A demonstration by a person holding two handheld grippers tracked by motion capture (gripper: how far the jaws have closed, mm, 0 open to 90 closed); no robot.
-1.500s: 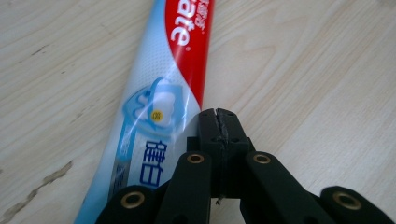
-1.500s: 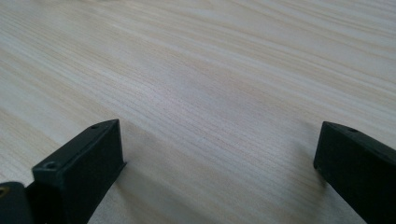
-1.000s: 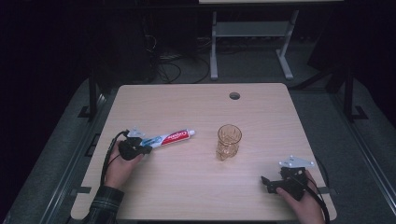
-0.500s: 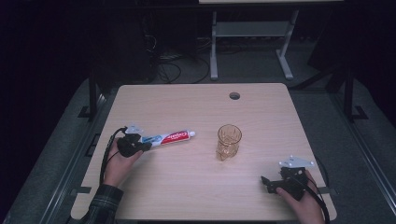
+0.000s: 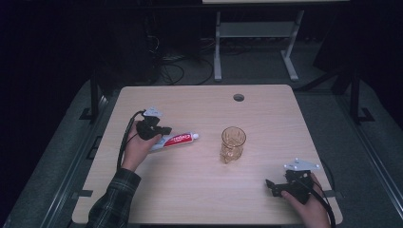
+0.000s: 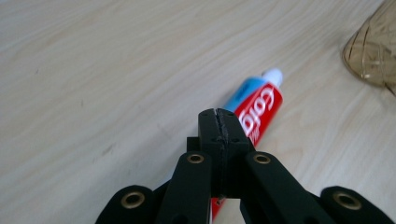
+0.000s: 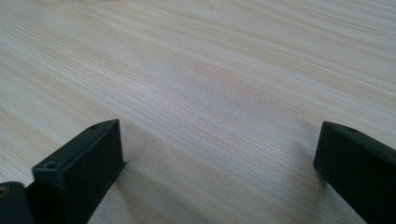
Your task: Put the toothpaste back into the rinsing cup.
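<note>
Left gripper (image 5: 159,133) pinches the flat tail of the toothpaste tube (image 5: 178,140), jaws pressed tight on it; high view places the tube left of centre on the counter (image 5: 190,199), cap pointing toward the amber glass (image 5: 233,144), apart from it. Left gripper view adds the tube's (image 6: 257,109) red label lettering, blue shoulder and white cap, with the glass (image 6: 371,51) at its top right edge. Right gripper (image 5: 280,185) rests near the counter's right front corner; right gripper view shows its jaws spread wide over bare wood (image 7: 210,93).
</note>
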